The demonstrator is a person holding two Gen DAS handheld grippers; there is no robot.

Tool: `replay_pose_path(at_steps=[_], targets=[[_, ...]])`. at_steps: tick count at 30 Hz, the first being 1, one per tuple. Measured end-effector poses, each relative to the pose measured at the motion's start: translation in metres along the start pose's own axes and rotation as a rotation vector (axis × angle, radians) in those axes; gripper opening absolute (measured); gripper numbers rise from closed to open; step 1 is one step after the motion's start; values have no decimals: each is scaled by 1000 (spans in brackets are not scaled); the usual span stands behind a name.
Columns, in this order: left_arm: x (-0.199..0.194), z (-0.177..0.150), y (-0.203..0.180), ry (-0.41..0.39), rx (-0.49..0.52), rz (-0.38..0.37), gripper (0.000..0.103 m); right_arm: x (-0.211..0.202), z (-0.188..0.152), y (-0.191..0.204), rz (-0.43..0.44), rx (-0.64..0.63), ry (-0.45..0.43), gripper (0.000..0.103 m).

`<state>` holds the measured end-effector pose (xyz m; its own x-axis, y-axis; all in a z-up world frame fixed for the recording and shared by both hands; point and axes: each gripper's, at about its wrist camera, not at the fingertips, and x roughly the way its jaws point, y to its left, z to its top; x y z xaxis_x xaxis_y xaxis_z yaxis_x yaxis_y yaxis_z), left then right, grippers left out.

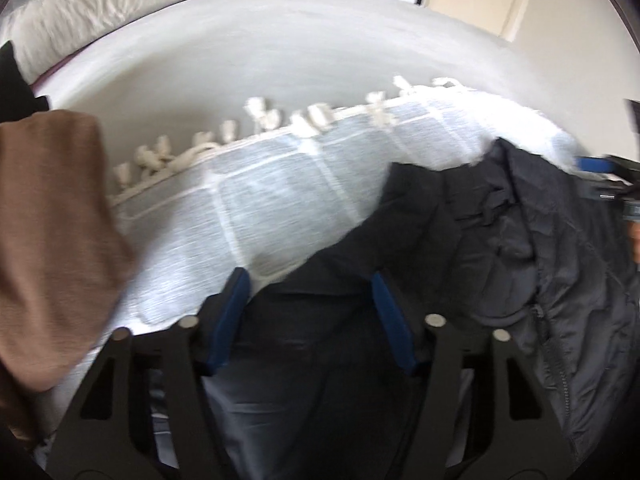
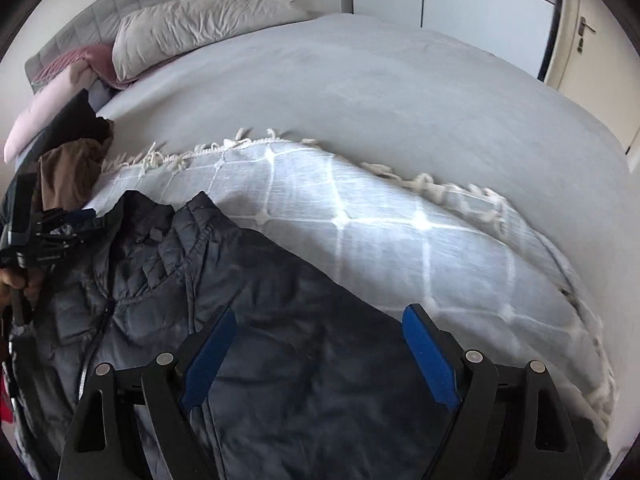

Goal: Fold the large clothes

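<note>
Jacket: a dark quilted puffer jacket [image 2: 248, 300] lies rumpled on the checked blue throw [image 2: 400, 232] across the near end of the bed [image 2: 400, 92], zip side up, collar bunched — no clean fold shows in it.
Left gripper [image 1: 312, 280]: jaws wide, blue pads either side of dark fabric at the jacket's edge, nothing pinched between them as far as I can tell.
Right gripper [image 2: 320, 316]: jaws wide, poised over the jacket's smooth panel, gripping nothing.
Other clothes: a brown garment [image 1: 52, 240] sits at the left; pink and dark items pile near the pillow [image 2: 200, 28].
Progress: early — the jacket looks laid out but not straightened; 0 folds done.
Left to do: flatten it, fold sleeves in, fold the body; the brown piece probably waits too.
</note>
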<state>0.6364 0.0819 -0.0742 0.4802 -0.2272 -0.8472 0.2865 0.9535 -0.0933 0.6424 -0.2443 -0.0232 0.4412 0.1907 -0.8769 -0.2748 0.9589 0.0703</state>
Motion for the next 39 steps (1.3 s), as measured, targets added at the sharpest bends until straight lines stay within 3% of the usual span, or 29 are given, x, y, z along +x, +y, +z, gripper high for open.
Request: replay_pose_path(at_steps=[1, 2, 3, 4, 5, 6, 7, 9, 11, 14, 16, 18, 19, 20, 21, 22, 25, 28, 32, 34, 39], targets=[[-1, -1, -3, -9, 4, -13, 49, 12, 3, 7, -1, 4, 3, 86], [-2, -3, -4, 0, 4, -70, 30, 24, 4, 11, 0, 15, 10, 81], [-3, -6, -6, -12, -11, -110, 22, 36, 4, 15, 24, 40, 19, 68], [-5, -10, -8, -27, -24, -137, 13, 45, 3, 18, 55, 57, 21, 63], [-8, -13, -13, -57, -13, -142, 9, 47, -2, 23, 62, 66, 10, 51], [-11, -15, -20, -89, 5, -101, 8, 43, -6, 30, 55, 52, -15, 21], [-13, -16, -25, -111, 12, -79, 7, 39, -10, 34, 71, 40, -22, 10], [-24, -16, -29, -198, -14, -34, 7, 33, -14, 36, 92, 29, -32, 6], [-26, -10, -31, -262, -48, 38, 8, 26, -13, 35, 21, 17, -83, 6], [-1, 0, -40, -148, -12, 159, 17, 30, -5, 29, -86, 58, -120, 8], [-11, -2, -42, -146, 10, 222, 21, 41, -4, 32, -111, 73, -79, 13], [-42, -8, -46, -167, 19, 254, 37, 33, -6, 39, -142, 75, -94, 22], [-59, -14, -47, -161, 25, 259, 54, 26, -7, 42, -143, 77, -101, 26], [-79, -21, -50, -155, 39, 261, 63, 13, -11, 46, -134, 71, -108, 37], [-101, -30, -53, -160, 61, 260, 65, 0, -17, 48, -122, 61, -118, 52], [-115, -37, -56, -158, 79, 266, 68, -12, -21, 52, -116, 50, -127, 58], [-172, -75, -59, -133, 123, 309, 80, -61, -43, 67, -94, 19, -158, 64], [-208, -111, -55, -105, 130, 364, 81, -106, -73, 85, -81, 26, -181, 74], [-250, -173, -41, -79, 46, 459, 82, -158, -110, 111, -110, 8, -228, 82], [-258, -202, -31, -62, -27, 462, 83, -185, -133, 120, -100, 18, -245, 84], [-241, -259, -22, 52, -112, 380, 83, -217, -182, 137, -18, 35, -264, 85]])
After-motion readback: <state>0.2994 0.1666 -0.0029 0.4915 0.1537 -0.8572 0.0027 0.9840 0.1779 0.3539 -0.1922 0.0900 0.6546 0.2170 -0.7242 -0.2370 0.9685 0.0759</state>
